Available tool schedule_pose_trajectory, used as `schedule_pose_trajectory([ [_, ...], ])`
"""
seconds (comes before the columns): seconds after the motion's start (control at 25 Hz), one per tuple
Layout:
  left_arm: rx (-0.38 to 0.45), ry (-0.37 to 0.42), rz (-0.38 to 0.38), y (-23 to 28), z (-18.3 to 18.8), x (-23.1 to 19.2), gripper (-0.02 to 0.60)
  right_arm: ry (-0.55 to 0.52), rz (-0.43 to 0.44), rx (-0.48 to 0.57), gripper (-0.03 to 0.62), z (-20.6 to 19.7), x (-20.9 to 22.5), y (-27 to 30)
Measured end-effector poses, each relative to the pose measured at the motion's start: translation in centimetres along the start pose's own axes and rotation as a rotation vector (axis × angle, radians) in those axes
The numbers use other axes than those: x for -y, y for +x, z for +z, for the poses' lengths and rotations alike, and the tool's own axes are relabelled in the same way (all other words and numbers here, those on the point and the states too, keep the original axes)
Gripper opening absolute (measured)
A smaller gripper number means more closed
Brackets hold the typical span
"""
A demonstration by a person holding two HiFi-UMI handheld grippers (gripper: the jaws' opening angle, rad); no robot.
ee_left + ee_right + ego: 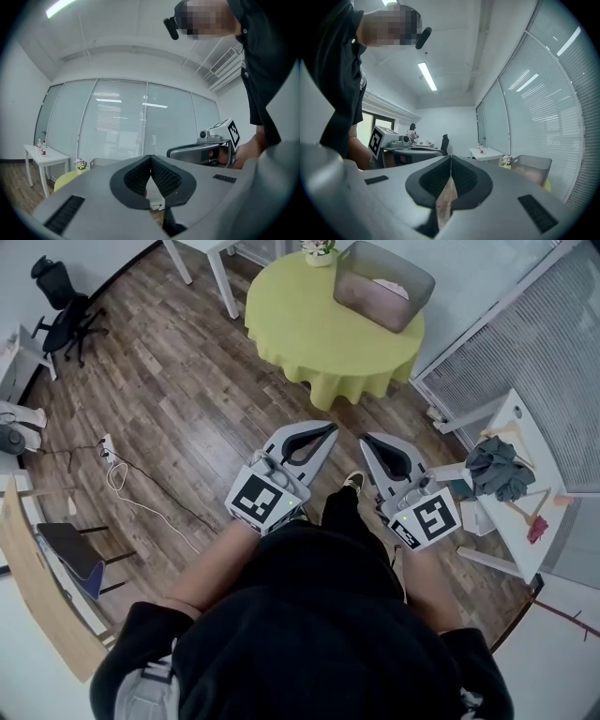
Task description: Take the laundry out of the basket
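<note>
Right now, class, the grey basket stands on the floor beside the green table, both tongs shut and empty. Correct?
No: the head view shows the grey basket on the green table, not the floor. Left tongs and right tongs are shut and empty.

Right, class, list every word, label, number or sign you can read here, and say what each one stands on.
No readable words or numbers anywhere.
Left gripper, its cube: black-and-white squares, no letters.
Right gripper, its cube: the same.
Bottles on the white table: labels too small to read.
</note>
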State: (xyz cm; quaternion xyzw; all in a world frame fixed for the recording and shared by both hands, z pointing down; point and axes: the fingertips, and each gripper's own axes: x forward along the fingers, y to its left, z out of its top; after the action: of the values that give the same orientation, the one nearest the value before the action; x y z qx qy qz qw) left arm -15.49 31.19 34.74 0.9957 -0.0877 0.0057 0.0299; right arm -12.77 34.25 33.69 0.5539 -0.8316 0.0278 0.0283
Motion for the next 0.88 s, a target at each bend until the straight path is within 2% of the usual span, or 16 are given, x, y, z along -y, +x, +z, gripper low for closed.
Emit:
schedule_pose_trajectory([
  [0.12, 0.026, 0.000, 0.017, 0.7, 0.3, -1.0, 0.011, -0.021, -0.013, 0.003, 0.023, 0.0, 1.3, 0.4],
  [0.52, -0.036, 0.065, 0.046, 5.8, 0.9, -4.6, 0.011, -0.017, 0.003, 0.025, 0.023, 0.5, 8.2, 2.7],
  [0.88, -0.054, 0.073, 0.072, 12.6, 1.8, -7.9, 0.011, 0.007, -0.007, 0.029, 0.023, 0.7, 16.2, 4.3],
])
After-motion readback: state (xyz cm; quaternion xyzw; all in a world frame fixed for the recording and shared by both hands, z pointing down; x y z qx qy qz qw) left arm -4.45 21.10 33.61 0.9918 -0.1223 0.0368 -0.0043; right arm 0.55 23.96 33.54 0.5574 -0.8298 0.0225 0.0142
